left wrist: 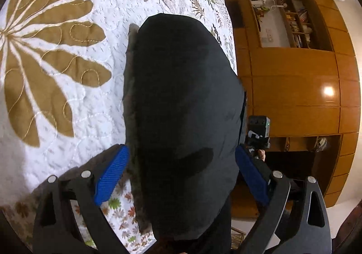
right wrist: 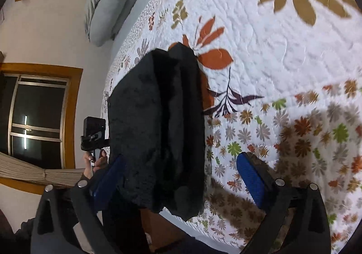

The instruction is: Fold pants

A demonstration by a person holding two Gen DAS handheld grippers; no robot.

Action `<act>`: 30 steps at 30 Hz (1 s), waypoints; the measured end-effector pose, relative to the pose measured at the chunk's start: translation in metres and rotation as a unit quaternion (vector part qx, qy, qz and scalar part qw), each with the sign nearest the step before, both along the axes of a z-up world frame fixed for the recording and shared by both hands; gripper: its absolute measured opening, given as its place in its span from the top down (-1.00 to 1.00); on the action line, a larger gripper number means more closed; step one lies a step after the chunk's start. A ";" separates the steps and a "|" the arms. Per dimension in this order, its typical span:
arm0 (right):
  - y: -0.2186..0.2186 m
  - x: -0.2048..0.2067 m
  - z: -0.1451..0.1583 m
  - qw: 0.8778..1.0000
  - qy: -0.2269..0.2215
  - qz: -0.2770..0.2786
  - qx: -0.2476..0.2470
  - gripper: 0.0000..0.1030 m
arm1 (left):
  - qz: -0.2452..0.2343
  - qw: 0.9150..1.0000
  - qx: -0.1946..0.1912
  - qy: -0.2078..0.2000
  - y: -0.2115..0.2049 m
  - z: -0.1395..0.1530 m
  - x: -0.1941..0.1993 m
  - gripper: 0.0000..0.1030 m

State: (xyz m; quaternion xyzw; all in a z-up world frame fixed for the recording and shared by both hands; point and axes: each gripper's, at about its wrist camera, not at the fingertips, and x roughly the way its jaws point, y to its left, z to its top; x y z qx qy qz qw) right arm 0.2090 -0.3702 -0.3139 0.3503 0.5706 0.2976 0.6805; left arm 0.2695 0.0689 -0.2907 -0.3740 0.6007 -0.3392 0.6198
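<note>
Bed quilt [left wrist: 67, 106]: white with a flower print, spread out ahead of and beneath both tools; it carries the pants.
Pants [left wrist: 185, 106]: a dark, thick bundle lying on the quilt at the bed's edge, reaching straight ahead from between the fingers of each tool; in the right wrist view the pants [right wrist: 158, 129] show lengthwise ridges, so they look already doubled over.
Left hand-held gripper [left wrist: 182, 177]: blue pads spread wide with the cloth between them; whether the pads press on it I cannot tell.
Right hand-held gripper [right wrist: 181, 181]: released, the right pad standing clear over the quilt (the left pad sits beside the bundle's edge).
Step in hand, a judgement: settling the fold; press edges level and keep the pads low so layers do not slide apart.
Containers: none seen holding anything on the bed; shelves in the wooden cupboard [left wrist: 294, 86] right of the left tool hold small items too small to tell.
</note>
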 end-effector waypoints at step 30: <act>0.069 0.027 -0.029 0.993 0.031 0.077 0.082 -0.94 | -0.043 0.999 -0.029 0.012 -0.022 -0.017 0.002 -0.83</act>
